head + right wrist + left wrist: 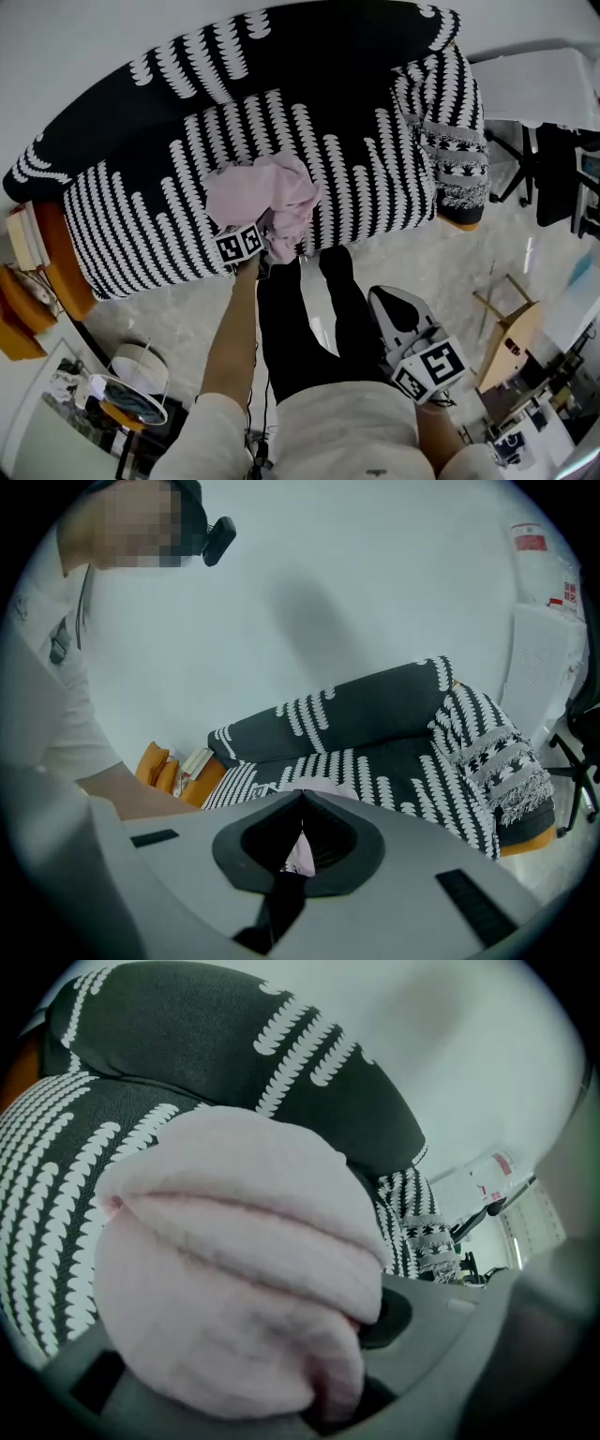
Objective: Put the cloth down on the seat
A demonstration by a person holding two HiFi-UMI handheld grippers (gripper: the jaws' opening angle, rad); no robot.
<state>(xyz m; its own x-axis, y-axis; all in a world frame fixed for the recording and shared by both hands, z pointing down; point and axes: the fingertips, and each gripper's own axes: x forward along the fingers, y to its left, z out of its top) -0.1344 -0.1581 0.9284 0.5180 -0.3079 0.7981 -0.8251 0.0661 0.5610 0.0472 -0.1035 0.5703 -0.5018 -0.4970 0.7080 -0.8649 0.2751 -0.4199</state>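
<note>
A bunched pale pink cloth [262, 192] lies against the front part of the sofa seat [178, 197], which wears a black cover with white scalloped stripes. My left gripper [265, 236] is shut on the cloth's near edge, its marker cube just below. In the left gripper view the cloth [234, 1269] bulges between the grey jaws and hides most of them, with the seat [56, 1147] behind it. My right gripper [382, 298] hangs lower right, off the sofa and above the floor. Its jaws [302, 799] meet at a point with nothing between them.
A patterned throw [452, 131] is draped over the sofa's right arm. Books [23, 239] sit on the orange end at the left. An office chair [525, 159], a wooden stand [511, 337] and a round fan [131, 384] stand on the floor. The person's black trouser legs [300, 328] are before the sofa.
</note>
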